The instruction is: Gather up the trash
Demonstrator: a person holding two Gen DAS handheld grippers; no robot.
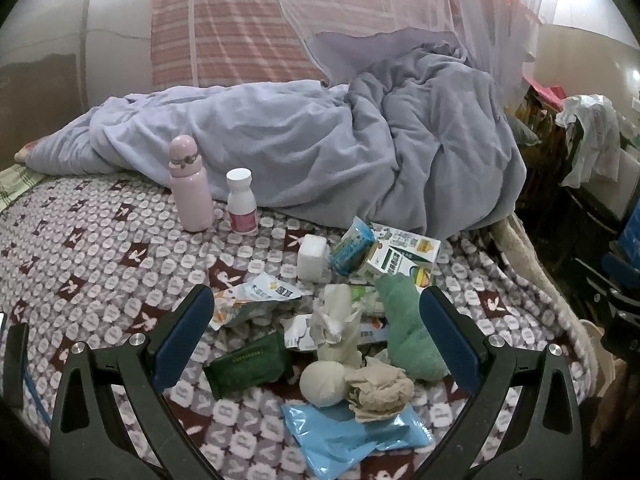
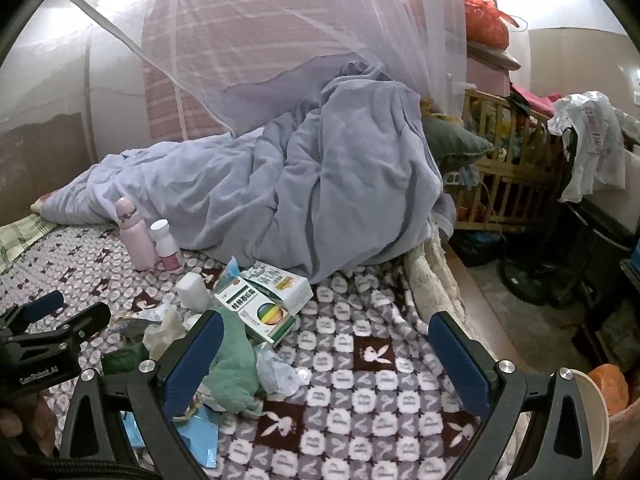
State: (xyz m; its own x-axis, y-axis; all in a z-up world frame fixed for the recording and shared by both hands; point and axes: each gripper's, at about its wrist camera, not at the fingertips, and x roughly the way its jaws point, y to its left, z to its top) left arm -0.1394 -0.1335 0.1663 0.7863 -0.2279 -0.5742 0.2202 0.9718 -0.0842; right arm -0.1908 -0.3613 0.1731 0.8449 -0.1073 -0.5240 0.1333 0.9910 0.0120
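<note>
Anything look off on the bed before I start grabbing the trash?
Yes: a green towel lies mixed into the litter pile, beside crumpled tissues and a medicine box, and it doesn't look like trash. The pink bottle stands upright, apart from the pile.

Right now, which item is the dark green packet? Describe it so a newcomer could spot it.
Start at the patterned blanket covering the bed, then find the trash pile in front of the open left gripper. The dark green packet lies flat at the pile's near-left edge, by the left finger; it is the only dark, glossy rectangle among pale tissues and cartons.
</note>
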